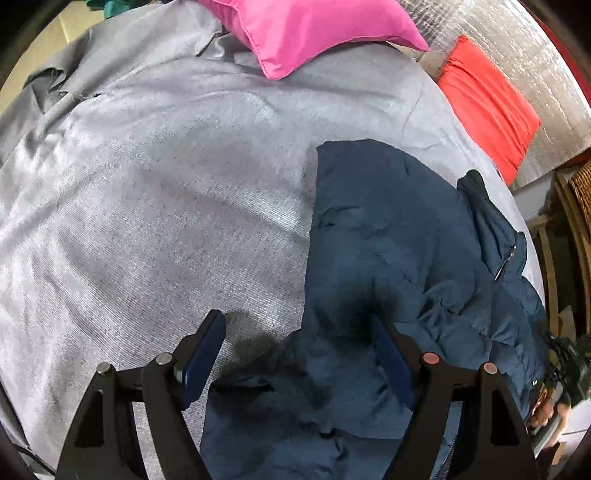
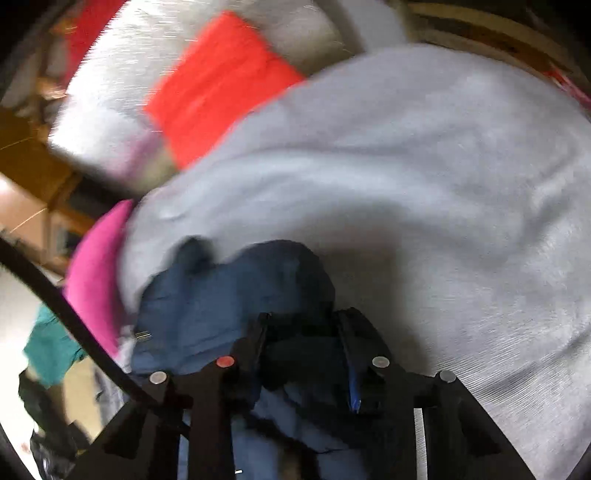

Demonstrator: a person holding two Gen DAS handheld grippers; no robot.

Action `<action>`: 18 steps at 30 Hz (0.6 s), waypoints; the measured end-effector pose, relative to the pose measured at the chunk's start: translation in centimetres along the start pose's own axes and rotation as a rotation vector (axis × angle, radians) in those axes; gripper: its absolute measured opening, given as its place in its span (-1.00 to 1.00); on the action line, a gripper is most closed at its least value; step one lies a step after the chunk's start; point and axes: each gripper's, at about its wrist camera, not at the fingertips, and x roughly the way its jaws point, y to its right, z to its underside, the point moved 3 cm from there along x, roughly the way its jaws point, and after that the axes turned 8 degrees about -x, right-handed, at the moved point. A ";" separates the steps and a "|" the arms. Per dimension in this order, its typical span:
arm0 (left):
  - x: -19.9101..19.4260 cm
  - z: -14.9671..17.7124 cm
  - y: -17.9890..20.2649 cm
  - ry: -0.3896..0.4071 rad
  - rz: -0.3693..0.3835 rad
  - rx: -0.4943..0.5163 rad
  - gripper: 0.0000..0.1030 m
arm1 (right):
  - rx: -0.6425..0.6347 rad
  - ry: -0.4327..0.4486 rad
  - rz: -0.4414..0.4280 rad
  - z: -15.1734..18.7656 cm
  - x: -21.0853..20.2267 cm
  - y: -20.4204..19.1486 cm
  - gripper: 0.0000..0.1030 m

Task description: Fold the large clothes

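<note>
A dark blue padded jacket [image 1: 391, 236] lies on a grey bedspread [image 1: 155, 192], at the right side of the left wrist view. My left gripper [image 1: 299, 332] is open just above the jacket's near edge, one finger over the bedspread and one over the jacket. In the blurred right wrist view my right gripper [image 2: 301, 321] is shut on a bunched fold of the blue jacket [image 2: 221, 295] and holds it above the grey bedspread [image 2: 424, 184].
A pink pillow [image 1: 295, 29] and a red pillow [image 1: 484, 99] lie at the bed's far side against a silver quilted backing [image 1: 517, 44]. Wooden furniture [image 1: 565, 221] stands at the right. The red pillow [image 2: 218, 85] and pink pillow [image 2: 96, 273] show in the right wrist view.
</note>
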 end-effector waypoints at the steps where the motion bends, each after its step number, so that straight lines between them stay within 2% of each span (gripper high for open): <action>1: -0.1 -0.1 0.1 0.008 -0.005 0.001 0.55 | -0.057 0.040 0.002 0.1 -1.0 -1.4 -0.31; 2: -0.1 -0.1 0.3 0.017 -0.014 0.007 0.55 | -0.089 0.060 0.004 0.3 -1.4 -2.1 -0.31; 4: 0.0 0.0 0.5 0.019 -0.026 0.015 0.55 | -0.135 0.058 0.069 0.9 -0.9 -2.3 -0.32; 6: 0.4 0.2 0.6 0.007 -0.031 0.022 0.55 | -0.156 -0.016 0.189 1.4 1.2 -1.2 -0.32; 7: 0.5 0.2 0.6 0.000 -0.030 0.026 0.55 | -0.143 -0.048 0.213 1.7 1.7 -0.5 -0.29; 9: 0.4 0.2 0.7 0.003 -0.025 0.034 0.55 | -0.101 -0.014 0.158 1.7 0.2 -0.2 -0.27; 10: 0.2 0.2 0.7 0.009 -0.025 0.040 0.55 | -0.085 0.009 0.130 1.7 -0.8 -0.3 -0.08; 11: -0.1 0.2 0.6 0.016 -0.027 0.044 0.55 | -0.070 0.033 0.106 1.8 -1.8 -0.3 0.31; 13: -0.5 0.1 0.6 0.028 -0.030 0.052 0.55 | -0.049 0.093 0.071 2.7 -4.5 0.0 0.58; 15: -0.9 0.2 0.6 0.031 -0.023 0.060 0.55 | -0.059 0.111 0.063 3.7 -6.1 0.3 0.58; 18: -1.6 0.6 0.6 0.027 0.002 0.076 0.55 | -0.039 0.082 0.073 5.9 -7.3 1.6 0.58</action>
